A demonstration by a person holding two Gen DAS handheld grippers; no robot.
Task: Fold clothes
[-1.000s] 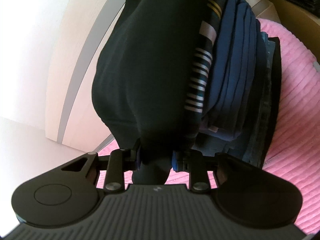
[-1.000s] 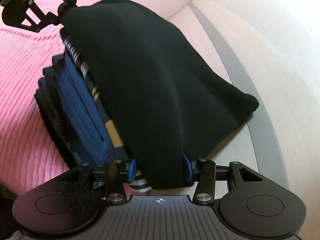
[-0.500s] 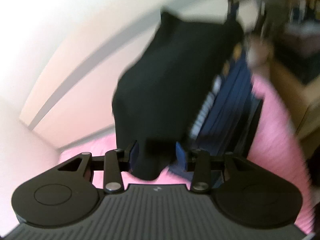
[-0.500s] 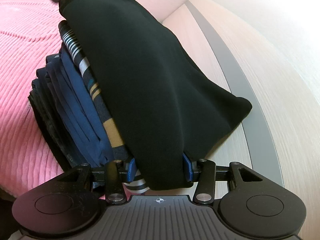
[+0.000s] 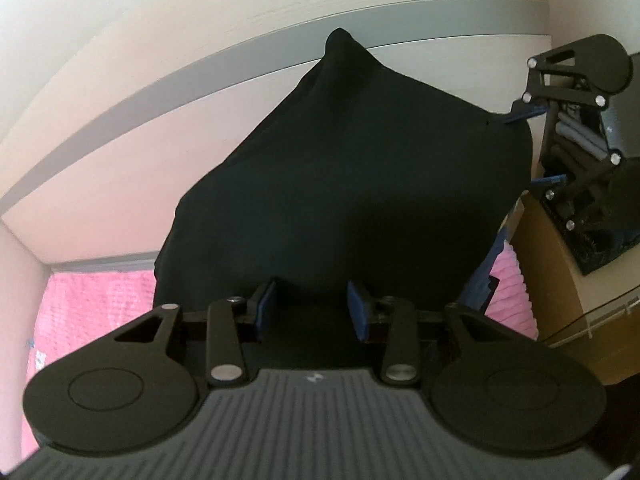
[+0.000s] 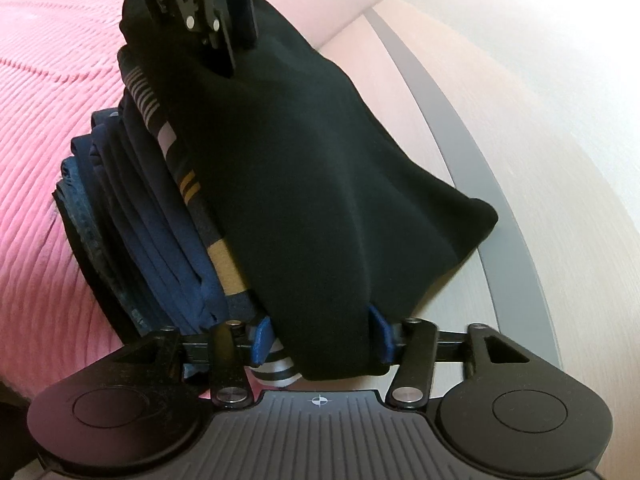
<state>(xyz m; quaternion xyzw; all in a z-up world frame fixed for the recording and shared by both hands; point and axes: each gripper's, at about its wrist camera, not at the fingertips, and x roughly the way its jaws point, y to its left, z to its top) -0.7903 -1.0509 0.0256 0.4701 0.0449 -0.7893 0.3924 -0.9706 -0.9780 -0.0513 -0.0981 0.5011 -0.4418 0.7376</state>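
Note:
A folded black garment lies on top of a stack of folded clothes in navy, stripes and denim. My right gripper sits at the near corner. Its jaws are opening: the black corner lies between the pads, and the left pad stands clear of it. In the left wrist view this right gripper shows at the garment's right edge, pads wide apart. My left gripper hovers over the other end with its jaws closing and only cloth below them. From the right wrist, the left gripper points down at the far end.
The stack rests on a pink ribbed bedspread, close to a pale wooden headboard with a grey band. A wooden shelf unit with dark clothes on it stands beyond the bed's right side.
The left gripper has let go of the black garment's corner, risen and rolled level above the stack. The right jaws have widened off the near corner. The garment now lies flat on the stack.

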